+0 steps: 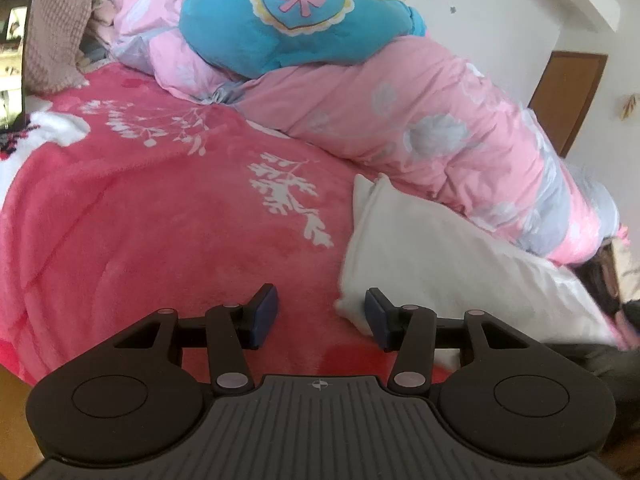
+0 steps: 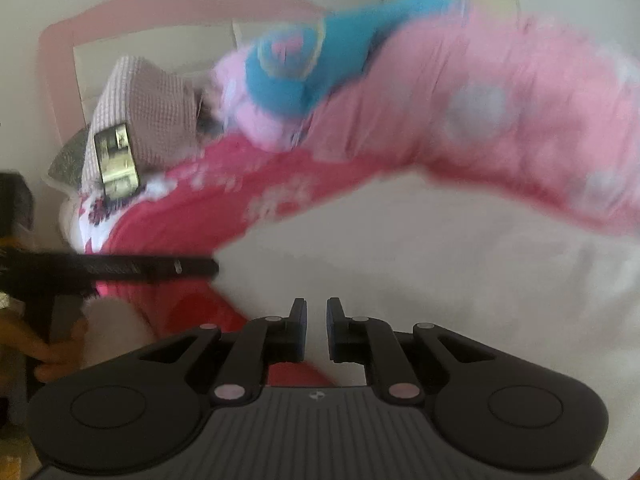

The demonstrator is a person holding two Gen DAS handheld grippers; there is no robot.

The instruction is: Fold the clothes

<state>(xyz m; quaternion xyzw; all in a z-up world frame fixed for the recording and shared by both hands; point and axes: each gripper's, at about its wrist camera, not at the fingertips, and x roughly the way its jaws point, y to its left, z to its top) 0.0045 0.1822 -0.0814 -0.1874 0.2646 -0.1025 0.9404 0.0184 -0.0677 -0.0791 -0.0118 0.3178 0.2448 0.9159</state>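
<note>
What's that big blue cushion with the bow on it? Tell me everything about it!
The blue cushion looks soft and fuzzy, like plush. It is bright blue, with a heart patch edged in yellow and white scallops and a pink bow inside. It lies on its side on top of the rolled-up pink flowery quilt at the back of the bed. Nothing else touches it.

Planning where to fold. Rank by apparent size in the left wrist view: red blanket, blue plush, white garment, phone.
1. Red blanket, by far the largest.
2. White garment and blue plush look alike; the garment lies nearer, so no ranking.
3. Phone, smallest, cut off by the edge.
</note>
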